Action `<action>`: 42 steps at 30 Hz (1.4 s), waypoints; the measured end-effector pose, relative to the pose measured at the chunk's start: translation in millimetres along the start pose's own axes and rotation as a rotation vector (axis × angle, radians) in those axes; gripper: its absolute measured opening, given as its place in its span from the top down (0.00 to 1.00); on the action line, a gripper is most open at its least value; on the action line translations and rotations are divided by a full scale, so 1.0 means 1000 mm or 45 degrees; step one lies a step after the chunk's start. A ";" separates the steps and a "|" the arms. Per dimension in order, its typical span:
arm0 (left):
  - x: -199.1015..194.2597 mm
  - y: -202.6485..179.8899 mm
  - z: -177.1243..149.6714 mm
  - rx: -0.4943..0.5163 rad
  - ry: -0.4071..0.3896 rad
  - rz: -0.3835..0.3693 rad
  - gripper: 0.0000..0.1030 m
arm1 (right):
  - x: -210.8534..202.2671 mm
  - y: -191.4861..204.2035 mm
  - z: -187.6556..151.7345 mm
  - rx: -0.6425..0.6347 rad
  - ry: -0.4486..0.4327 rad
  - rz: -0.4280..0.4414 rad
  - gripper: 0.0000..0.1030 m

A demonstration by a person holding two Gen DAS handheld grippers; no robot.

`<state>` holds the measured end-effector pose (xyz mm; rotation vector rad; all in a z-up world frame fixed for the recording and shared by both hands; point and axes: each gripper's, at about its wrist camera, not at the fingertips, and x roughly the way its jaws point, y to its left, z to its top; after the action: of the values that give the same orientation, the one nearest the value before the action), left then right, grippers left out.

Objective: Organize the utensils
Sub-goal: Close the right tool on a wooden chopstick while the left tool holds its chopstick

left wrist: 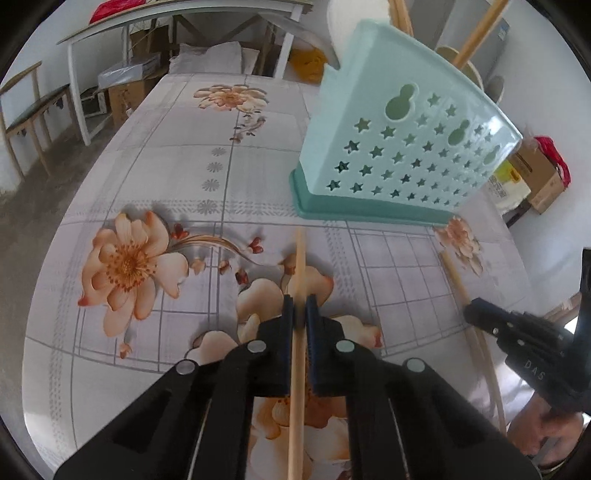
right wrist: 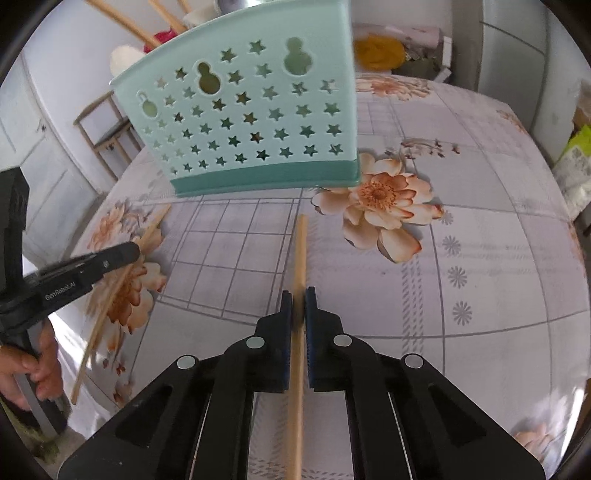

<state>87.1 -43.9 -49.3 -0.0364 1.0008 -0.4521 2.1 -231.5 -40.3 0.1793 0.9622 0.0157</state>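
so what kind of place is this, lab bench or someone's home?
Looks like a home, probably a dining or spare room. The table wears a floral cloth, a teal utensil holder already holding wooden utensils stands on it, and cardboard boxes and a small wooden side table line the walls.

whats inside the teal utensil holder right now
Wooden sticks, likely chopsticks, poke out above the teal holder. Its star-punched wall hides their lower ends, and anything else inside can't be made out.
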 end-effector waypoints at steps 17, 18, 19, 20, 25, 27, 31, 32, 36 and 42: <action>-0.010 -0.009 -0.017 0.024 0.090 0.018 0.93 | -0.009 -0.009 -0.011 0.104 0.026 0.068 0.95; -0.010 -0.010 -0.016 0.030 0.095 0.021 0.93 | -0.008 -0.010 -0.011 0.105 0.028 0.080 0.95; -0.009 -0.010 -0.014 0.036 0.102 0.025 0.93 | -0.008 -0.011 -0.010 0.105 0.028 0.086 0.95; -0.008 -0.011 -0.013 0.039 0.106 0.028 0.93 | -0.008 -0.012 -0.010 0.103 0.028 0.094 0.95; -0.003 -0.013 -0.004 0.057 0.121 0.053 0.93 | -0.007 -0.015 -0.011 0.102 0.016 0.134 0.95; -0.001 -0.015 -0.001 0.072 0.121 0.064 0.93 | -0.007 -0.016 -0.012 0.101 0.013 0.140 0.95; 0.004 -0.017 0.004 0.086 0.108 0.080 0.93 | -0.007 -0.015 -0.011 0.079 0.022 0.139 0.95; 0.005 -0.019 0.005 0.099 0.103 0.091 0.93 | -0.007 -0.015 -0.011 0.074 0.023 0.140 0.95; 0.009 -0.029 0.005 0.177 0.094 0.164 0.93 | -0.006 -0.013 -0.011 0.052 0.024 0.136 0.95; 0.011 -0.042 0.003 0.290 0.095 0.256 0.93 | -0.004 -0.006 -0.007 -0.005 0.049 0.105 0.95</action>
<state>79.8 -87.0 -47.0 0.2852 1.0091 -0.3824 -6.7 -236.9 -41.6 0.2156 0.9928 0.0971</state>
